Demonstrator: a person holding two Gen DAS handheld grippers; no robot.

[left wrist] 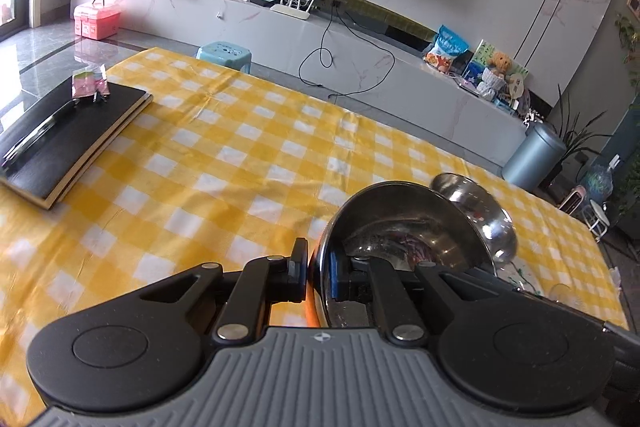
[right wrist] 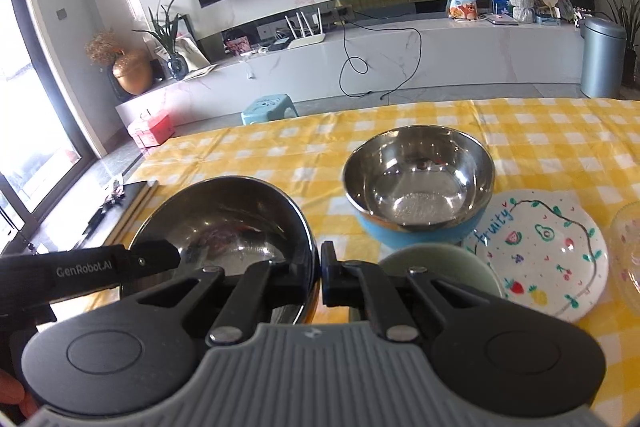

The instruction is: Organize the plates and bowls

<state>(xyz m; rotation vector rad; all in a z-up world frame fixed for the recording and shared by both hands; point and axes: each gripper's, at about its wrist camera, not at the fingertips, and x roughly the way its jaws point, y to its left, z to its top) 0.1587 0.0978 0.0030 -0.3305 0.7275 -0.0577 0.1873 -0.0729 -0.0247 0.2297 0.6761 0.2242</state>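
A: Left wrist view first — what did the left gripper [left wrist: 316,277] have?
B: Its jaws were nearly closed, pinching the rim of a steel bowl with an orange outside [left wrist: 400,231]; one pad sat outside the wall, the other inside. The bowl was tipped on its side.

A: And the right gripper [right wrist: 321,277]?
B: From the right wrist view, its jaws were also almost shut, clamped on the opposite rim of that same bowl [right wrist: 224,223]. The left gripper's finger [right wrist: 100,267] reached in at the bowl's left edge.

A: What lay just beside it?
B: A pale green bowl [right wrist: 440,263], partly hidden behind the right gripper, then a white plate painted with fruit [right wrist: 548,251]. I couldn't tell whether the two touched.

A: Farther on?
B: A steel bowl with a blue outside [right wrist: 416,183] stood upright, its base just beside the plate. A glass dish [right wrist: 628,251] showed at the right edge.

A: The surface?
B: A desk under a yellow checked cloth [left wrist: 240,147], with a black notebook [left wrist: 68,143] well apart to the left. Beyond the desk stood a blue stool [left wrist: 226,53].
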